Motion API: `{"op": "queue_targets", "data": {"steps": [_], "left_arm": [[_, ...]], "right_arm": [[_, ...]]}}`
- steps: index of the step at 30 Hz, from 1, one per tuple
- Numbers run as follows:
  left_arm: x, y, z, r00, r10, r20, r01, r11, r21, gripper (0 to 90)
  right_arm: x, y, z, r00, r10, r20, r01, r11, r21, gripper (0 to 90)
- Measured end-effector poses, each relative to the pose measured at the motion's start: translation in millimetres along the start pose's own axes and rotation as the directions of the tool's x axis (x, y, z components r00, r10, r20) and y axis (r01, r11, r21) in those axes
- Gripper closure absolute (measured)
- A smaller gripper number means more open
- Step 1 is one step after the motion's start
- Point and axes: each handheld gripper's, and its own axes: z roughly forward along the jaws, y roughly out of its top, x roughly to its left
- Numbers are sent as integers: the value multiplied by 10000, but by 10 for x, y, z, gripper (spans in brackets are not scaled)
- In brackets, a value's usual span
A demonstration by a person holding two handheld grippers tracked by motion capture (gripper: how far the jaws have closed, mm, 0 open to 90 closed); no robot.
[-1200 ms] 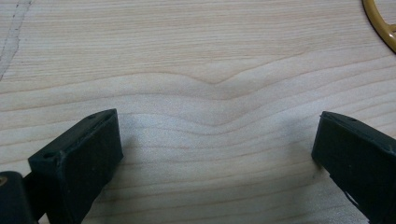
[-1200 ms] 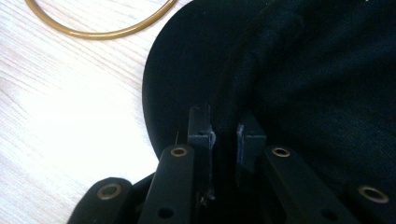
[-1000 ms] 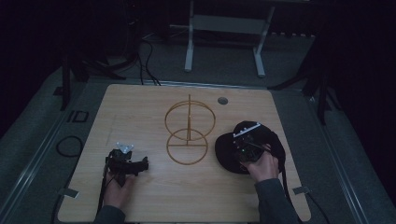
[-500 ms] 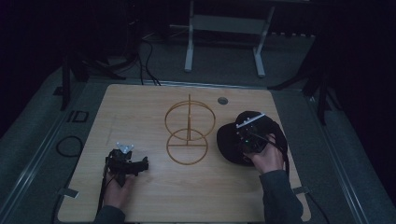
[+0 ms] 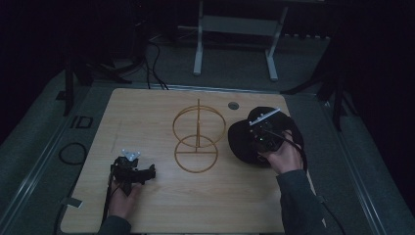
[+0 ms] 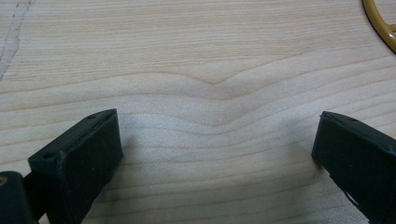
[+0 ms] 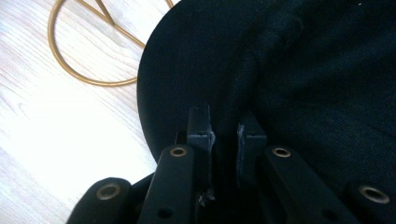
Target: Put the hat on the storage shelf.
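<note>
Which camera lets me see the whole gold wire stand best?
The high view: the gold wire stand shows whole there, upright on the table, beside the black cap. The right gripper view catches only part of its bottom ring, and the left gripper view only a sliver of the ring at the corner.

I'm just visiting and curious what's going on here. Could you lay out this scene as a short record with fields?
Surface: light wooden table
Main item: black fabric cap, right of centre
Stand: gold wire stand with two rings, mid-table, nothing on it
Right gripper: jaws shut on the cap where brim meets crown
Left gripper: jaws wide open, low over bare wood
Other: small grey round disc near far edge
</note>
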Motion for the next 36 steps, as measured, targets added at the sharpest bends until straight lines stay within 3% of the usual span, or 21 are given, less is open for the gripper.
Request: {"op": "queue_targets", "data": {"steps": [12,36], "left_arm": [[0,0,0,10000,0,0,0,10000,2,11],[0,0,0,10000,-1,1,1,10000,2,12]], "right_arm": [[-1,124,-184,9990,-451,-6,451,9987,245,804],[-65,279,-438,9970,-739,-243,744,9970,205,803]]}}
